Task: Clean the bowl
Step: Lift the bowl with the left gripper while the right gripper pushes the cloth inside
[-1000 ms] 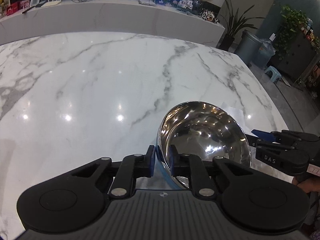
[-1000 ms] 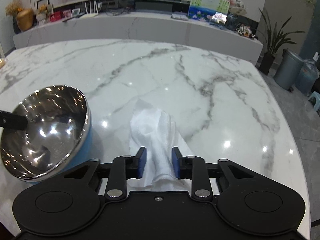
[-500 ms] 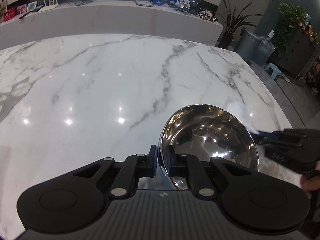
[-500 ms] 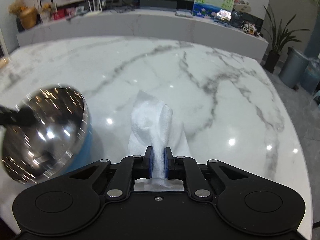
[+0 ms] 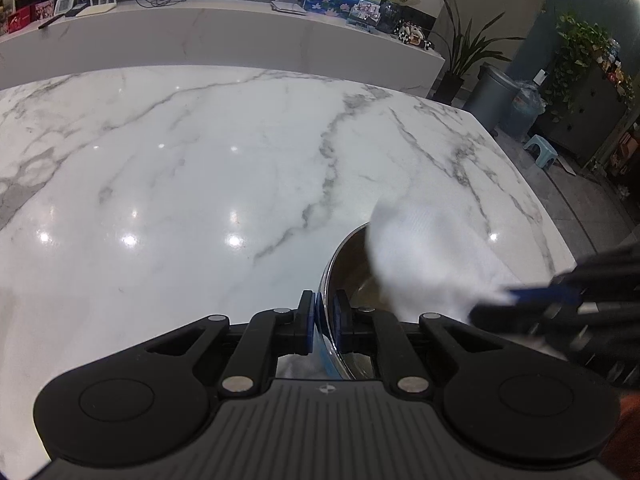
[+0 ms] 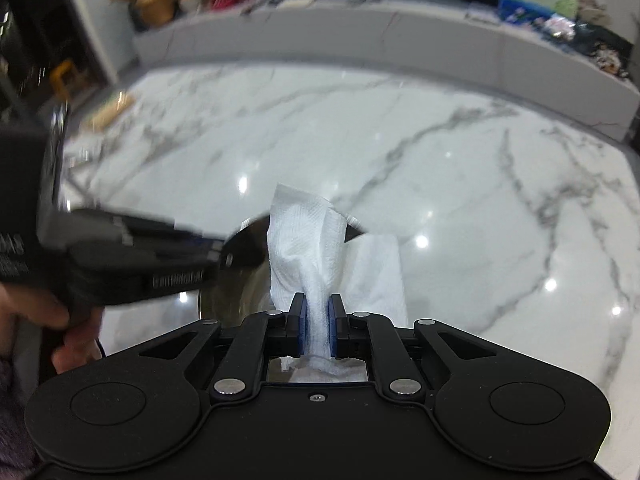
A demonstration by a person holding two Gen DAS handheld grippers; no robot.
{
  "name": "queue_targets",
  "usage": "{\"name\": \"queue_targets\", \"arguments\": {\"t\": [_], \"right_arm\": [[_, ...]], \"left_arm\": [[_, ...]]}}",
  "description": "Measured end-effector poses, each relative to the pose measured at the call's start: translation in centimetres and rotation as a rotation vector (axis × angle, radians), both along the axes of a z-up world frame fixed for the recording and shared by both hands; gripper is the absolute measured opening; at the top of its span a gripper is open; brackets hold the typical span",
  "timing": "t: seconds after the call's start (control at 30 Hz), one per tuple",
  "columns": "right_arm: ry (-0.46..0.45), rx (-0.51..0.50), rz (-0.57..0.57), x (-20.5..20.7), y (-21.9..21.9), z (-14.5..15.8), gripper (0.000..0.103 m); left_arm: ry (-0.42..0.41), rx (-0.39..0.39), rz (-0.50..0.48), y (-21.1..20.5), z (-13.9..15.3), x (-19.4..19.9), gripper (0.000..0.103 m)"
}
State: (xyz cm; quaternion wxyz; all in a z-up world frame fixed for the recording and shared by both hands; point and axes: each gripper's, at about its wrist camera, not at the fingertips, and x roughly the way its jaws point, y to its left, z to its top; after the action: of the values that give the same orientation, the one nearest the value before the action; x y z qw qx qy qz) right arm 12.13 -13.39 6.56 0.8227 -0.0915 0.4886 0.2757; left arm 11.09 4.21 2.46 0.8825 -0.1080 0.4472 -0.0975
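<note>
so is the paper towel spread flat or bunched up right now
Bunched up. The paper towel is pinched into a narrow wad by the right gripper, its creased free end held up over the steel bowl, which the left gripper clamps by the rim.

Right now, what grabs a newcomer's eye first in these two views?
The white paper towel, pinched upright between the right gripper's blue fingers, stands dead centre in the right wrist view. In the left wrist view the left gripper clamps the rim of a shiny steel bowl at lower right, the towel hanging over its opening. Behind both spreads the glossy white marble table.
</note>
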Motion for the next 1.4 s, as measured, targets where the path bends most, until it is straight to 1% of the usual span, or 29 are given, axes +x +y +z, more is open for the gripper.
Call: {"name": "queue_targets", "arguments": {"t": [0.07, 0.23, 0.3, 0.47, 0.6, 0.7, 0.73, 0.83, 0.9, 0.93, 1.0, 1.07, 1.1, 1.13, 1.2, 1.3, 1.37, 1.4], "right_arm": [[0.051, -0.017, 0.020, 0.3, 0.7, -0.7, 0.009], [0.150, -0.038, 0.073, 1.0, 1.9, -1.6, 0.009], [0.172, -0.072, 0.103, 1.2, 2.4, -1.9, 0.009], [0.198, -0.201, 0.197, 1.5, 4.3, -2.5, 0.009], [0.128, -0.321, 0.254, 1.1, 5.3, -2.3, 0.008], [0.001, -0.450, 0.308, 0.0, 6.4, -2.5, 0.008], [-0.016, -0.471, 0.316, -0.2, 6.5, -2.7, 0.008], [-0.008, -0.474, 0.306, -0.2, 6.3, -3.2, 0.008], [0.008, -0.446, 0.272, 0.2, 5.8, -3.1, 0.008], [0.017, -0.430, 0.252, 0.5, 5.5, -3.1, 0.008], [0.036, -0.398, 0.213, 1.1, 4.8, -2.9, 0.008], [0.038, -0.384, 0.190, 1.3, 4.5, -2.9, 0.008], [0.036, -0.378, 0.175, 1.5, 4.3, -2.9, 0.008], [0.032, -0.375, 0.162, 1.6, 4.2, -2.9, 0.008], [0.022, -0.374, 0.136, 1.8, 3.9, -2.9, 0.008], [0.016, -0.368, 0.105, 2.1, 3.5, -2.9, 0.008], [0.021, -0.361, 0.099, 2.2, 3.6, -3.0, 0.008], [0.024, -0.358, 0.096, 2.2, 3.6, -3.0, 0.008]], "left_arm": [[0.000, -0.004, 0.000, 0.0, 0.0, 0.0, 0.008], [-0.008, 0.022, -0.006, -0.4, 0.0, 0.0, 0.007], [0.001, 0.018, -0.003, -0.4, 0.0, 0.1, 0.007], [-0.010, 0.078, -0.014, -0.9, 0.0, -0.1, 0.007], [0.002, 0.076, -0.009, -0.7, -0.1, 0.1, 0.007], [0.003, 0.081, -0.011, -0.8, -0.3, 0.1, 0.007], [-0.001, 0.079, -0.012, -0.8, -0.3, 0.1, 0.007], [-0.012, 0.057, -0.018, -0.7, -0.2, 0.1, 0.009], [-0.007, 0.038, -0.011, -0.5, -0.3, 0.1, 0.011], [-0.002, 0.025, -0.004, -0.3, -0.4, 0.1, 0.015], [0.031, -0.040, 0.009, 0.3, -0.7, 0.4, 0.025], [0.062, -0.114, 0.022, 1.1, -0.8, 0.6, 0.027], [0.069, -0.132, 0.025, 1.2, -0.9, 0.6, 0.028], [0.076, -0.146, 0.028, 1.4, -0.9, 0.7, 0.033], [0.100, -0.183, 0.028, 1.7, -1.0, 0.8, 0.039], [0.129, -0.228, 0.005, 1.7, -1.1, 1.0, 0.039], [0.139, -0.216, -0.015, 1.4, -1.1, 1.0, 0.039], [0.143, -0.197, -0.027, 1.2, -1.1, 1.0, 0.039]]}}
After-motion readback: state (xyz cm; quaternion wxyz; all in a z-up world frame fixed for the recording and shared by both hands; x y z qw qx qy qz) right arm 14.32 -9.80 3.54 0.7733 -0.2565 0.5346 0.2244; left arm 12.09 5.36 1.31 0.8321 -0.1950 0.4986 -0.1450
